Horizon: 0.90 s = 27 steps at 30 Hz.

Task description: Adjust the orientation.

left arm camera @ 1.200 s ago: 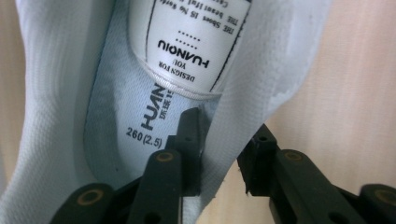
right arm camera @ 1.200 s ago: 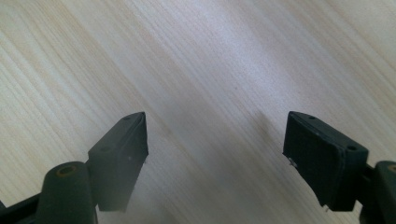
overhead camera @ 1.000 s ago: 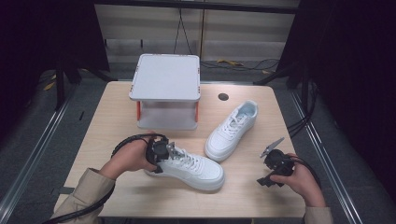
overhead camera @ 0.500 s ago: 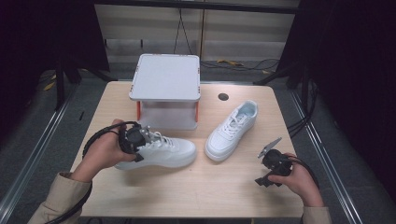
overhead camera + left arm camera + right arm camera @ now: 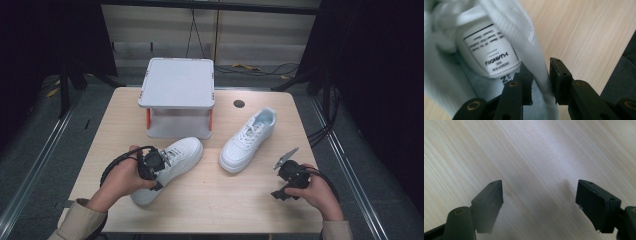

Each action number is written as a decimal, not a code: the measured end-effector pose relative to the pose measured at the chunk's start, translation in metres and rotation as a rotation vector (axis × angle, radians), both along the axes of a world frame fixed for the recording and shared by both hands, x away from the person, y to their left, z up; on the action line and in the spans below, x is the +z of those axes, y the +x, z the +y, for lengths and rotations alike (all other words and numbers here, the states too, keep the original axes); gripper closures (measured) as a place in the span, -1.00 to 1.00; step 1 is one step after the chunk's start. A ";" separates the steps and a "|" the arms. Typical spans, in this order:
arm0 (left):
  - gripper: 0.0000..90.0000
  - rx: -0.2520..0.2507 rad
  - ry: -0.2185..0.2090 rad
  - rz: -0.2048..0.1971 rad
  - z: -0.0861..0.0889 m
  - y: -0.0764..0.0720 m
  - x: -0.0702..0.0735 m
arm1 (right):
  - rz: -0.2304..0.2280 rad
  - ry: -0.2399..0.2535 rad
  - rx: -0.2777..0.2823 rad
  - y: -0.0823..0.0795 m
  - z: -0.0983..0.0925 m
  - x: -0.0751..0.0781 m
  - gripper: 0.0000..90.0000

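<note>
Table of pale wood spreads before you, and toward twelve o'clock on it stands a grey stand with a flat square top on red legs, with a small dark disc set in the tabletop just off its three o'clock side. Two white shoes lie in front of the stand, apart from each other. One shoe rests at about one o'clock from the table's middle, its toe pointing back toward the far edge and its heel toward you. The other shoe lies at about nine o'clock from the middle, toe aimed at the stand's base and close to it, heel nearest your left hand. Your left gripper is at that heel, and its jaws are clamped on the padded collar of the shoe, one jaw inside the opening and one outside; the tongue label with printed lines sits just beyond the inner jaw. Your right hand rests at about four o'clock, well apart from both shoes, holding your right gripper over bare wood with its jaws spread wide and nothing between them. Whether that gripper touches the tabletop, you cannot tell.
</note>
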State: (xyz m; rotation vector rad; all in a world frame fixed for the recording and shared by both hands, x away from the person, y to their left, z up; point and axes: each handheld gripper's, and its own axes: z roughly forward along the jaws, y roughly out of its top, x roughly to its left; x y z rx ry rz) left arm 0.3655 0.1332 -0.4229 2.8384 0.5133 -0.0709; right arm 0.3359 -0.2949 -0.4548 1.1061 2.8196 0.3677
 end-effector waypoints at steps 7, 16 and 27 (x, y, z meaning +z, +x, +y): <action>0.43 -0.029 0.002 -0.031 0.000 -0.001 0.003 | -0.001 0.001 0.012 0.000 0.004 -0.002 -0.52; 0.09 -0.011 -0.003 -0.028 0.019 -0.003 0.014 | -0.003 0.003 0.007 0.000 0.003 -0.002 -0.52; -0.02 -0.084 0.093 0.034 0.028 -0.011 -0.005 | -0.006 0.007 0.000 -0.001 0.005 0.000 -0.52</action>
